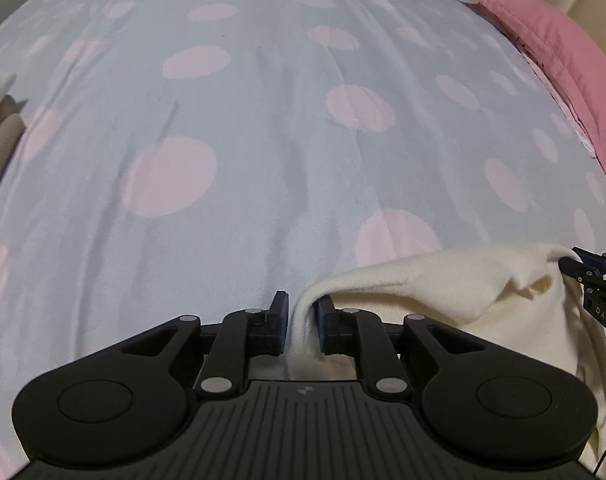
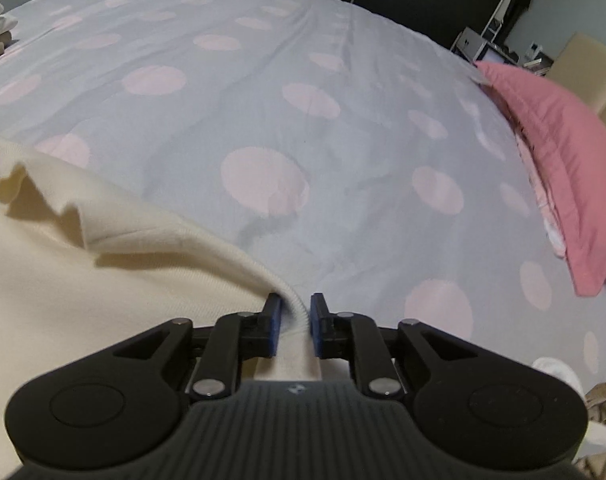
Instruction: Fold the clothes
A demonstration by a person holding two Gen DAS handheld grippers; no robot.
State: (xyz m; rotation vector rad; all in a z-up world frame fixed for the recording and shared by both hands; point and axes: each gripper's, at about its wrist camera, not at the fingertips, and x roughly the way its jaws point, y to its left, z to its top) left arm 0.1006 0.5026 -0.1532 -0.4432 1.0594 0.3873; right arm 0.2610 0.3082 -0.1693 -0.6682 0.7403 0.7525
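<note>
Left claw [image 1: 301,312] and right claw [image 2: 295,314] each pinch the cream garment [image 2: 83,280].

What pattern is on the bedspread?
Pale grey bedspread with large pink dots, clearest in the right wrist view.

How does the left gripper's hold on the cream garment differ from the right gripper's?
The left gripper has the cream garment trailing off to its right; the right gripper has it trailing to its left. In the left the fabric lies against the right pad; in the right it bunches as a ribbed edge between both. Both pinch one edge above the dotted bedspread.
</note>
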